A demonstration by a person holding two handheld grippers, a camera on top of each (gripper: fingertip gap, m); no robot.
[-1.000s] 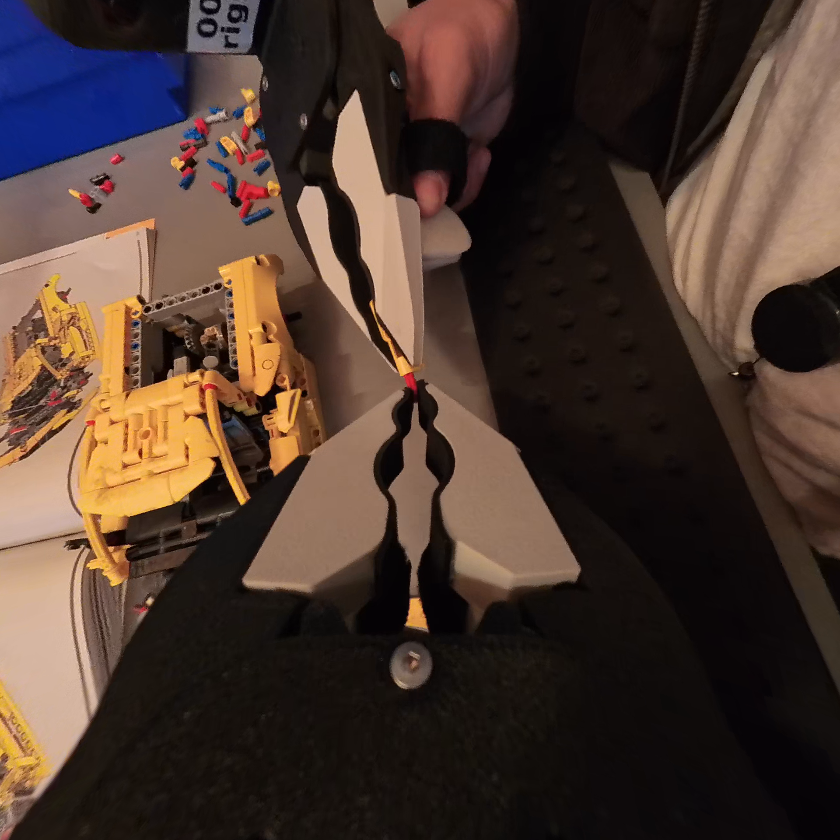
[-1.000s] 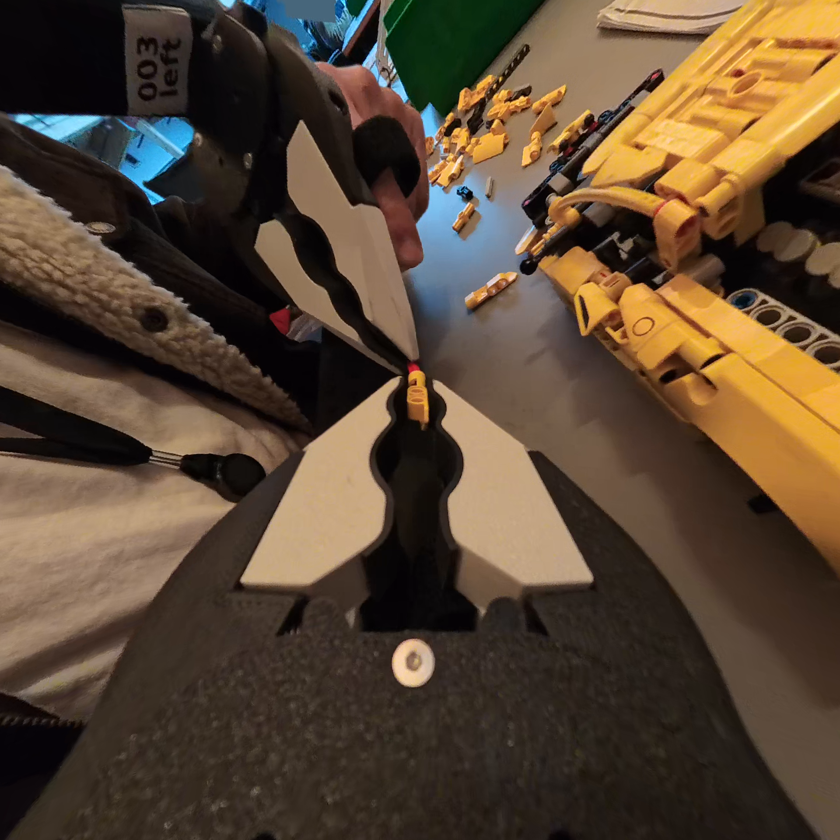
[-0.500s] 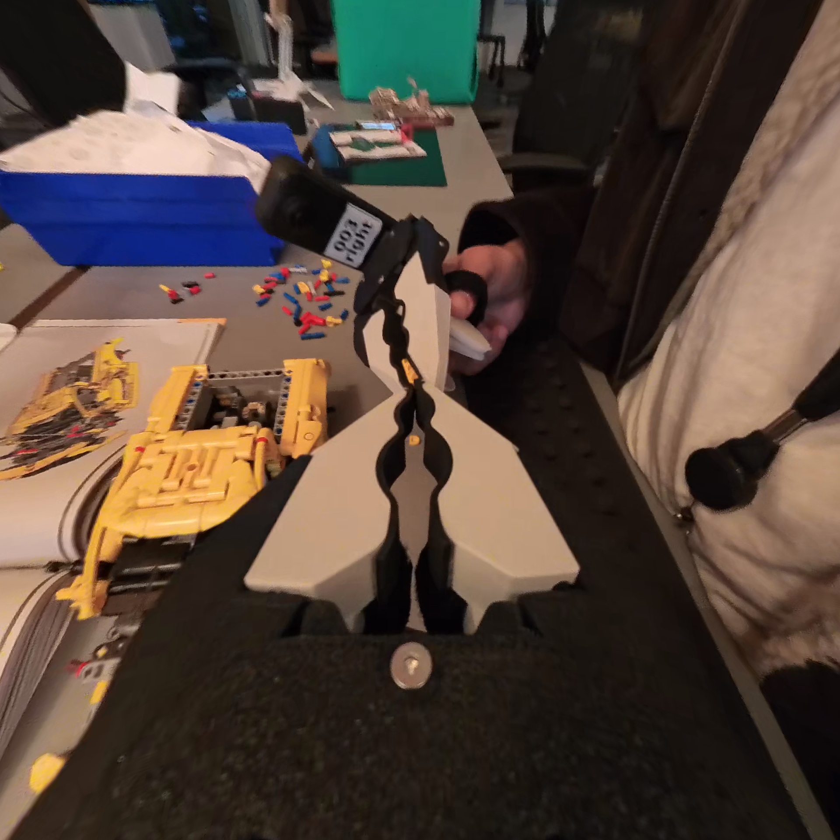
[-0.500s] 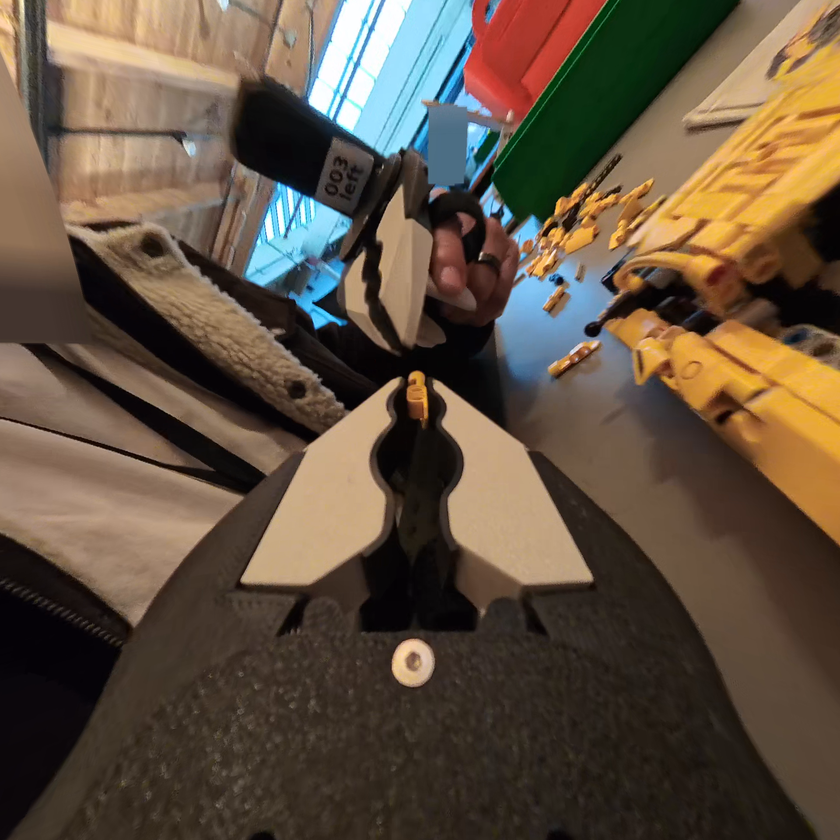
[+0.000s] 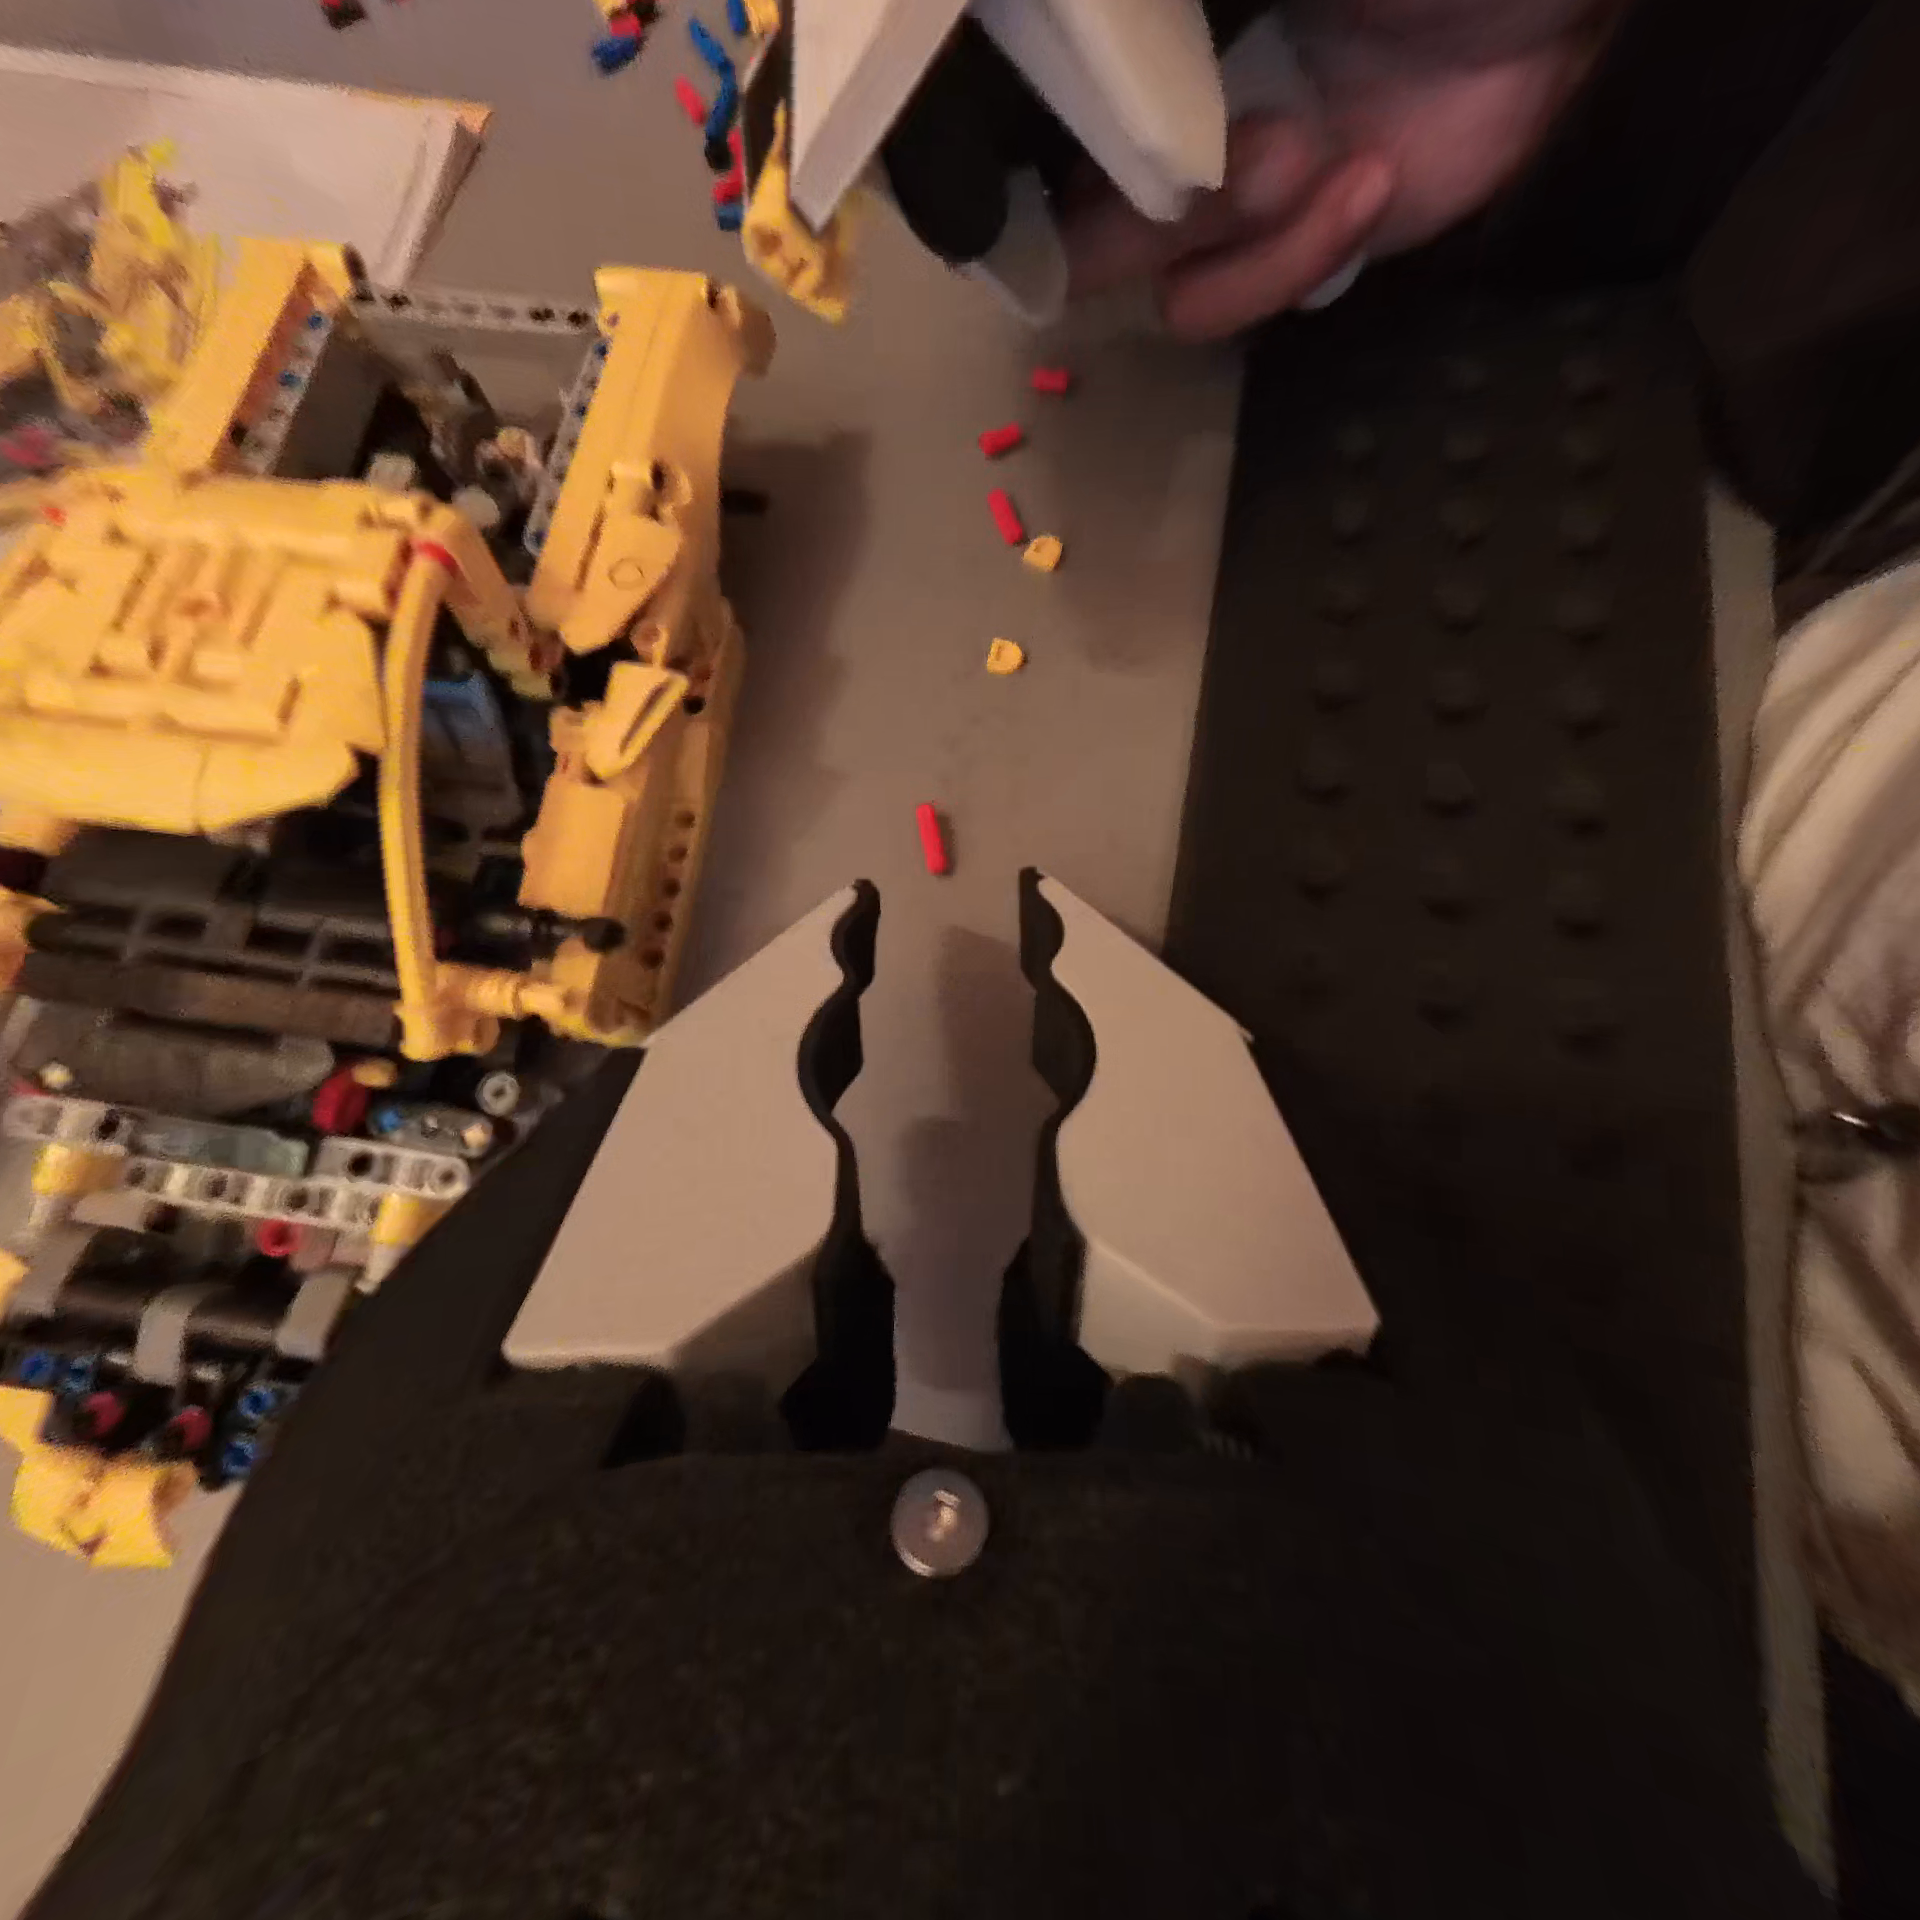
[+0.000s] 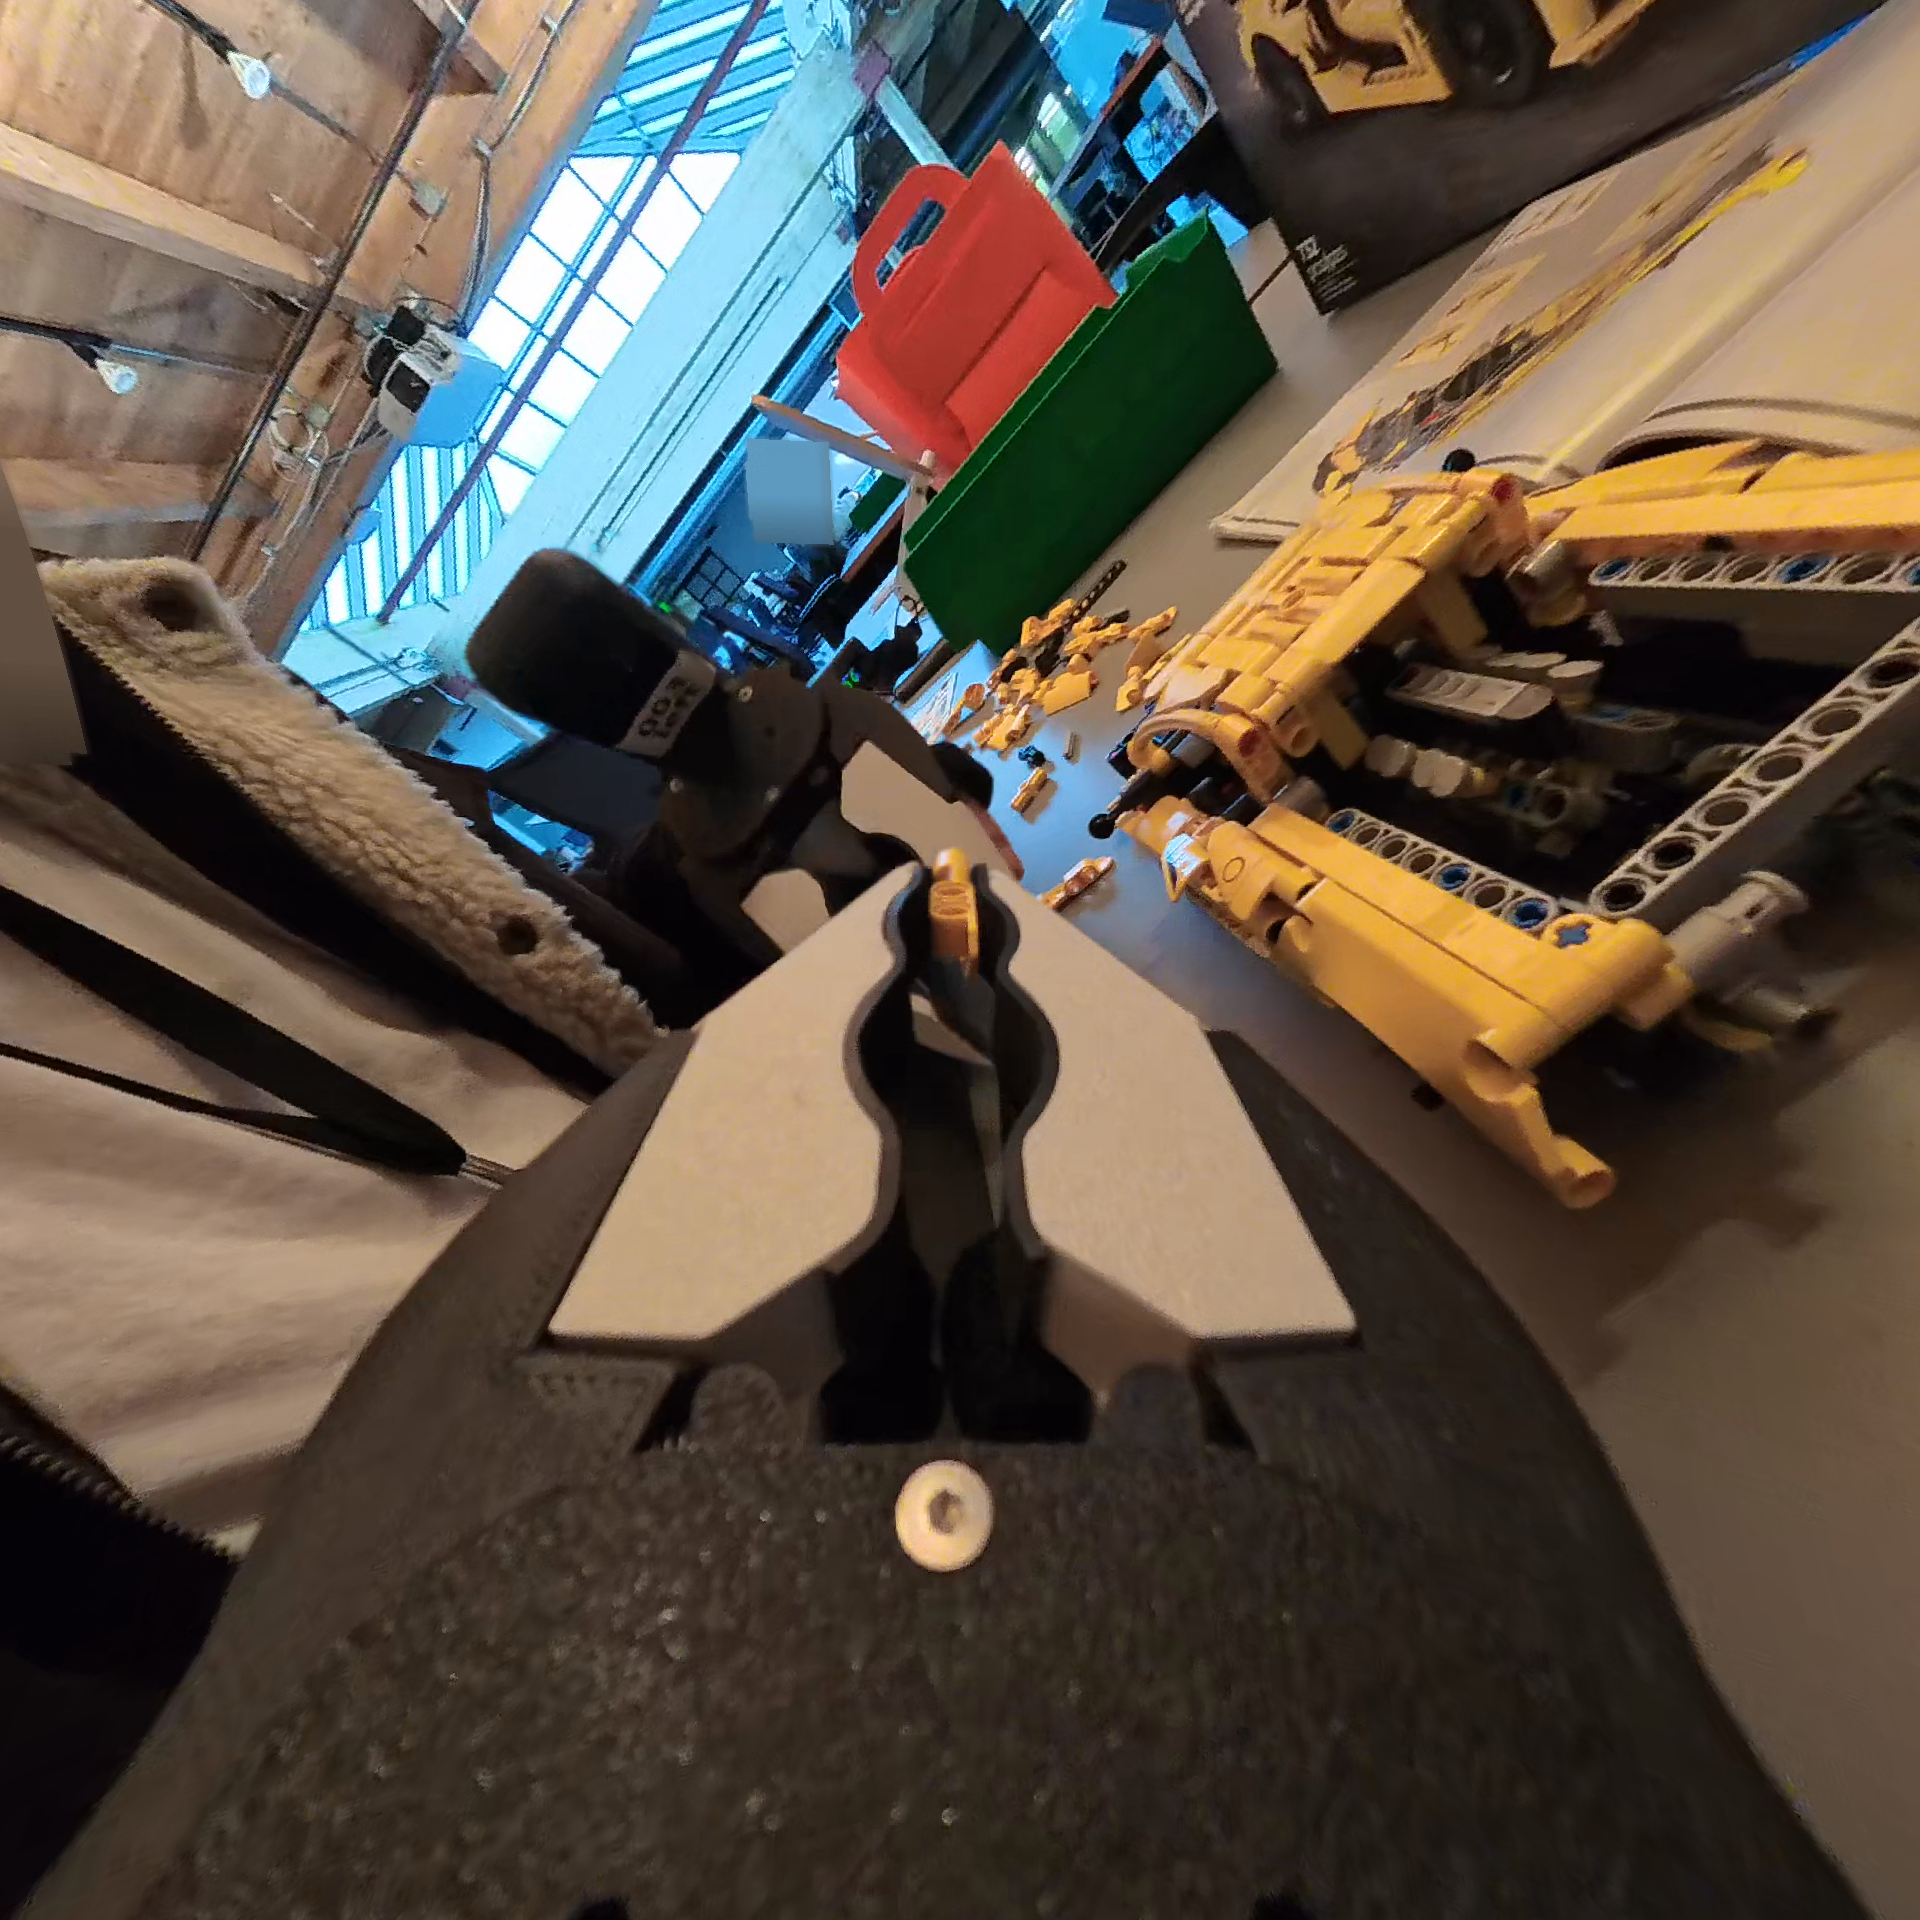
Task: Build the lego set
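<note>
My left gripper (image 5: pixel 943 888) is open and empty, low over the grey table. A small red pin (image 5: pixel 932 836) lies on the table just beyond its fingertips. My right gripper (image 6: pixel 948 883) is shut on a small yellow connector piece (image 6: pixel 951 906). In the left wrist view it (image 5: pixel 821 208) hangs at the top with that yellow piece (image 5: pixel 795 255). The big yellow Lego vehicle (image 5: pixel 312 644) stands to the left, and it also shows in the right wrist view (image 6: pixel 1403 831). One left finger (image 6: pixel 894 790) shows behind the right tips.
More red pins (image 5: pixel 1003 442) and small yellow bits (image 5: pixel 1004 656) lie on the table. A black studded mat (image 5: pixel 1455 727) runs along the near edge. The open instruction booklet (image 6: pixel 1662 291), a green bin (image 6: pixel 1091 436) and a heap of loose yellow parts (image 6: pixel 1060 675) lie beyond. The grippers' ends are close to 9 cm from one another.
A second ago my left gripper was shut on a red pin, tip to tip with the right. It has since pulled away, turned down to the table and opened.
</note>
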